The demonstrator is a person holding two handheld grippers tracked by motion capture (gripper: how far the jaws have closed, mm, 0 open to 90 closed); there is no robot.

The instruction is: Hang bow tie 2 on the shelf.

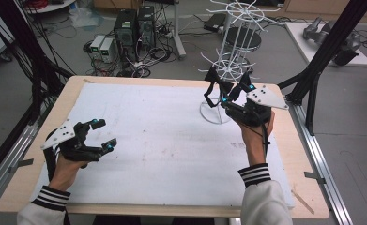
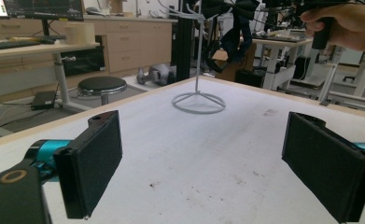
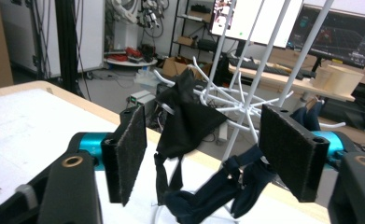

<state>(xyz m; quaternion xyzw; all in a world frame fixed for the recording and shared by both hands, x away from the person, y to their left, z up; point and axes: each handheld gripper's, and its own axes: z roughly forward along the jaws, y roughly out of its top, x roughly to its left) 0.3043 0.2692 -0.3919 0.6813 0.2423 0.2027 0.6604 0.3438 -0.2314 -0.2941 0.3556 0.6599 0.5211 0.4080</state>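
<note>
The right gripper has its jaws apart, nothing pinched. Just beyond them a black garment hangs on a hook of the white wire rack, dark straps dangling below. The left gripper, far off, rests open over the worktop.

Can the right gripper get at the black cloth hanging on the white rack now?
Probably yes: the right gripper has open jaws right before the black cloth on the white rack, with nothing between.
</note>
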